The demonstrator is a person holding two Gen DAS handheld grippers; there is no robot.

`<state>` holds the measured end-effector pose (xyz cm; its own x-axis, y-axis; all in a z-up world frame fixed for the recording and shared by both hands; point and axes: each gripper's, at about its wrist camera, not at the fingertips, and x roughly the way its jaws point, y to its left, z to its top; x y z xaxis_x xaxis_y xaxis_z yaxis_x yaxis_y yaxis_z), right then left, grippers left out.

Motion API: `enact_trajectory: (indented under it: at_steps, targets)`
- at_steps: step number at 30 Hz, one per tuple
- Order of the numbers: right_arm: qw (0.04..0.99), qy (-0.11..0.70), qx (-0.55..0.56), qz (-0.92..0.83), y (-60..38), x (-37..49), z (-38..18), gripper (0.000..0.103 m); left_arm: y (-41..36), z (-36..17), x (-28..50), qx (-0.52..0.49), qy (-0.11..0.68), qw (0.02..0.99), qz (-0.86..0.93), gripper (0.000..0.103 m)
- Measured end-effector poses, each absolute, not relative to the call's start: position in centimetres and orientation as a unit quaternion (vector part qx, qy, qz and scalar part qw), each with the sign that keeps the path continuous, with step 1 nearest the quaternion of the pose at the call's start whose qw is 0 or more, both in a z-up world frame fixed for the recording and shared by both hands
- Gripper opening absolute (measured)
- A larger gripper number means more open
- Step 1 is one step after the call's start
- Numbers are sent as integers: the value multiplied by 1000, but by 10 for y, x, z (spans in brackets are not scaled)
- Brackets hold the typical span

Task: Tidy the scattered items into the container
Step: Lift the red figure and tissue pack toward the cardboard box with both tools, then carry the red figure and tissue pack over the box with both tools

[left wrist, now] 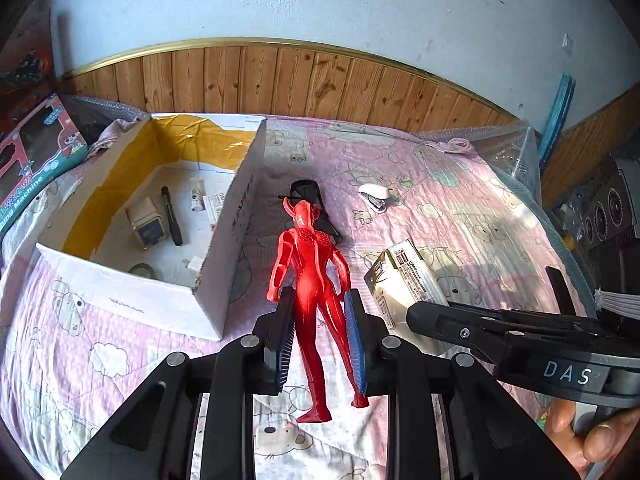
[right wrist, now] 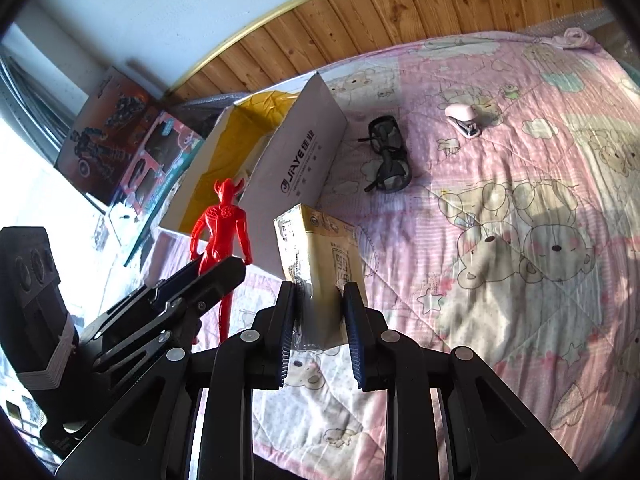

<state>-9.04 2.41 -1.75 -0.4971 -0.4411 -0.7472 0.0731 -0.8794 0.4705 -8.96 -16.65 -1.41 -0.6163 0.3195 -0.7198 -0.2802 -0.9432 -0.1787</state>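
The bed (left wrist: 420, 184), spread with a pink cartoon quilt, carried the open cardboard box (left wrist: 236, 216) on its left side. The red figure (left wrist: 308, 280) was held clamped at the legs in the left gripper (left wrist: 318, 340), its long axis pointing ahead, the box just to its left and nearer this hand. The yellow packet (right wrist: 324, 264) was gripped, apparently firmly, in the right gripper (right wrist: 320, 332), farther from the box. Black glasses (right wrist: 388, 160) and a small stapler (right wrist: 464, 120) were left lying beyond.
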Motion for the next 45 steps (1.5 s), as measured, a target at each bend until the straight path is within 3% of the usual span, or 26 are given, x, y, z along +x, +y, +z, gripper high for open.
enact_trajectory:
  at_steps: [24, 45]
  targets:
    - [205, -112, 455, -859, -77, -94, 36, 25, -279, 28, -73, -355, -93, 111, 923, 25]
    - [224, -75, 450, -861, -120, -163, 54, 25, -312, 30, -127, -356, -69, 64, 930, 25]
